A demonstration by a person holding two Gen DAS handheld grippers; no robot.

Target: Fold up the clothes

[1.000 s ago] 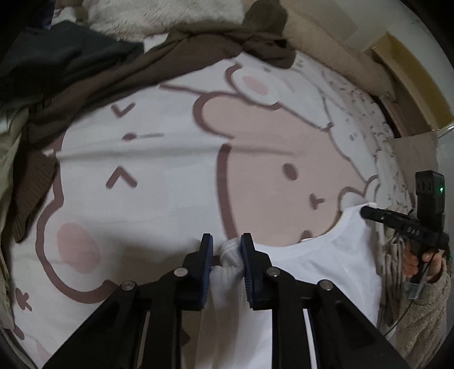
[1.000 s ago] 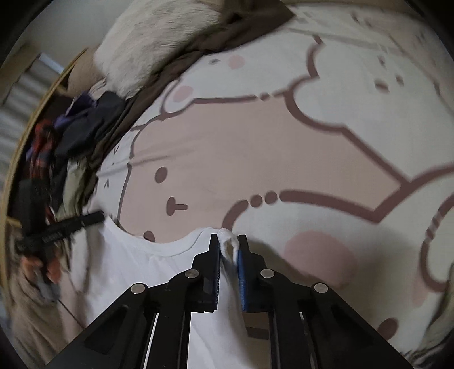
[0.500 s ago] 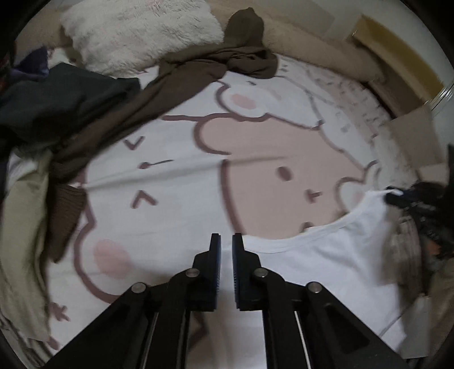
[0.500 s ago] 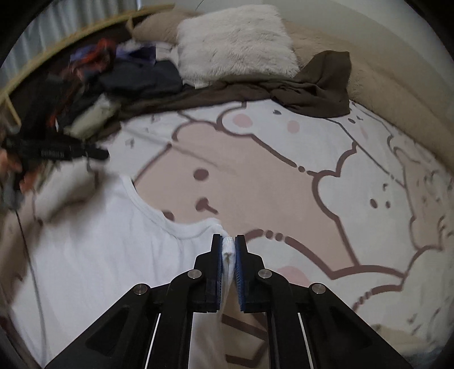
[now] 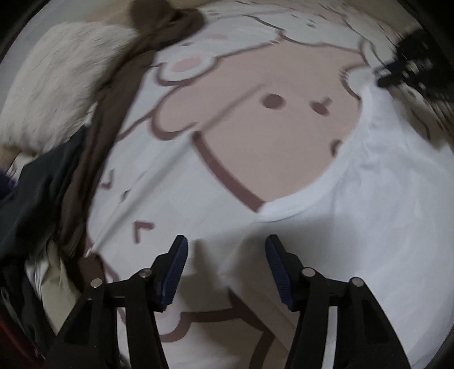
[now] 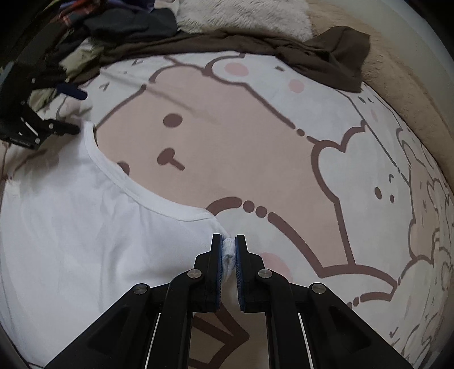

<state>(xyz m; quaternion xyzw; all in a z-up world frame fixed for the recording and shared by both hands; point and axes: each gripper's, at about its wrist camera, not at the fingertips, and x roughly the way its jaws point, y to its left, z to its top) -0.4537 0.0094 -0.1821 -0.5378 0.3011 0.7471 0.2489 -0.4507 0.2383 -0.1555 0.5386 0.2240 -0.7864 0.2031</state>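
Both hand-held grippers point down at a white shirt [image 6: 85,227] lying flat on a bed. On the right, the hand-held gripper [image 6: 228,249] has its blue pads squeezed tight on a bunched bit of the shirt beside the neck hole. On the left, the hand-held gripper [image 5: 225,264] has just been opening, and its jaws stand wide apart with nothing pinched; the shirt's edge lies on the bed below the gap. Under the shirt is a bed cover [image 6: 255,142] with big pink and brown cartoon animals. Near the far edge lie a long brown cloth [image 6: 326,56], a fluffy white pillow [image 5: 56,85] and a dark heap, maybe more clothes [image 6: 122,25], though it looks blurry.
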